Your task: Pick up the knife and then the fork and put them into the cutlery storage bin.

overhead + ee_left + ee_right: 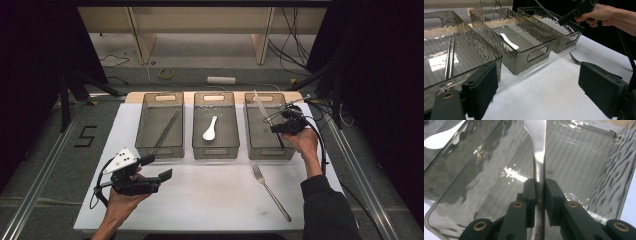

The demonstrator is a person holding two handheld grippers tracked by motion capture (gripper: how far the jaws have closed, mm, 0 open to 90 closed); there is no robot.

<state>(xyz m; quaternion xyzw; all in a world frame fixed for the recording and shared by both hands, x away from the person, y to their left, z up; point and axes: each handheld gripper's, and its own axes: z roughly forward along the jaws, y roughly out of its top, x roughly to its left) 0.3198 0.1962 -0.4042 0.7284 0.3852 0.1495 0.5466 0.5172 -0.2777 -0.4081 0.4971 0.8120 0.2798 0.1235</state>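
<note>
Now the right gripper (276, 119) is clamped on a table knife (539, 157): in the right gripper view its two black jaws press against the flat metal handle from both sides, and the blade runs straight ahead of them. Below and beyond the jaws lies the smoky, ribbed floor of the right-hand bin (251, 131), so the knife is held above that bin; whether its tip touches the far wall is hard to tell from the high view.

To the left of that gripper sits the middle bin (196, 131) with a white spoon (210, 129) on its floor, and past it the left bin (141, 131) with a pair of chopsticks (166, 131) lying lengthwise. A fork (270, 192) lies on the white table (210, 200), behind the right gripper and toward the person.

The left gripper (159, 167) is held low over the table in front of the left bin, jaws spread wide with nothing between them; in its own view the left bin is just ahead at the left.
</note>
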